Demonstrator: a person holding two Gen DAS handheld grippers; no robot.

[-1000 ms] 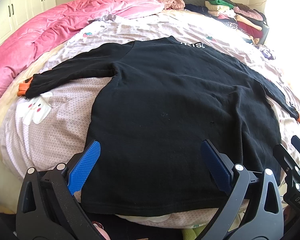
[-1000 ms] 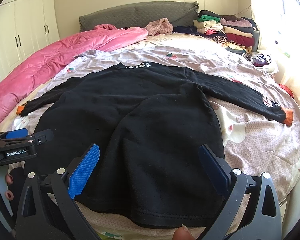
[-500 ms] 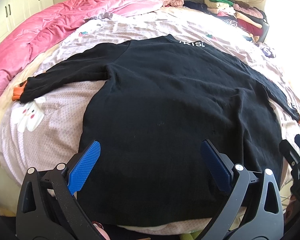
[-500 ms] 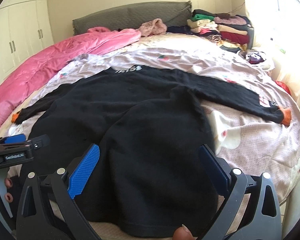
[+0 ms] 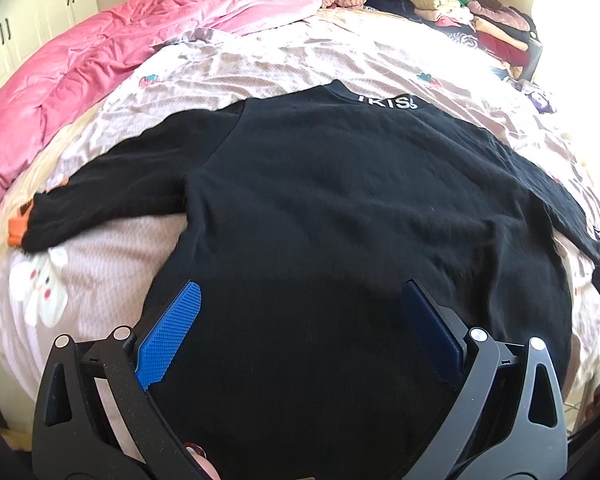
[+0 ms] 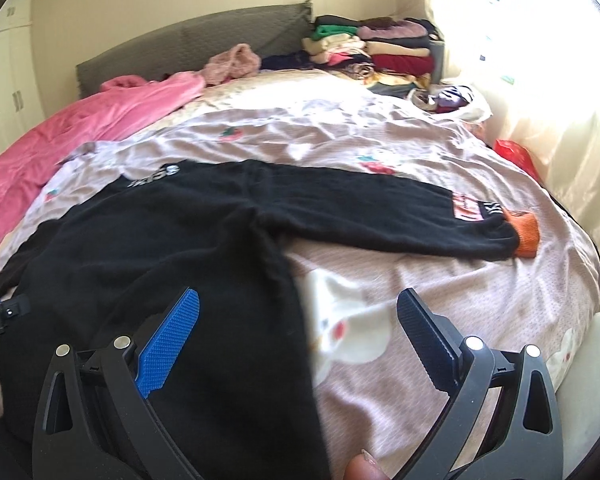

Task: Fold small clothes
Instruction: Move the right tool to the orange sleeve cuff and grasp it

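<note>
right wrist, sweater (image 6: 172, 240), clothes stack (image 6: 380, 50)

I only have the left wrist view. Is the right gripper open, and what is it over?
Observer: The right gripper is open and empty, over the side edge of the black sweater.
Operator: Is the right-hand sleeve laid out?
Observer: Yes. The right-hand sleeve lies flat, stretched sideways and ending in an orange cuff.
Operator: Anything near that cuff?
Observer: Nothing touches it. A red item lies farther back at the bed's edge.
</note>
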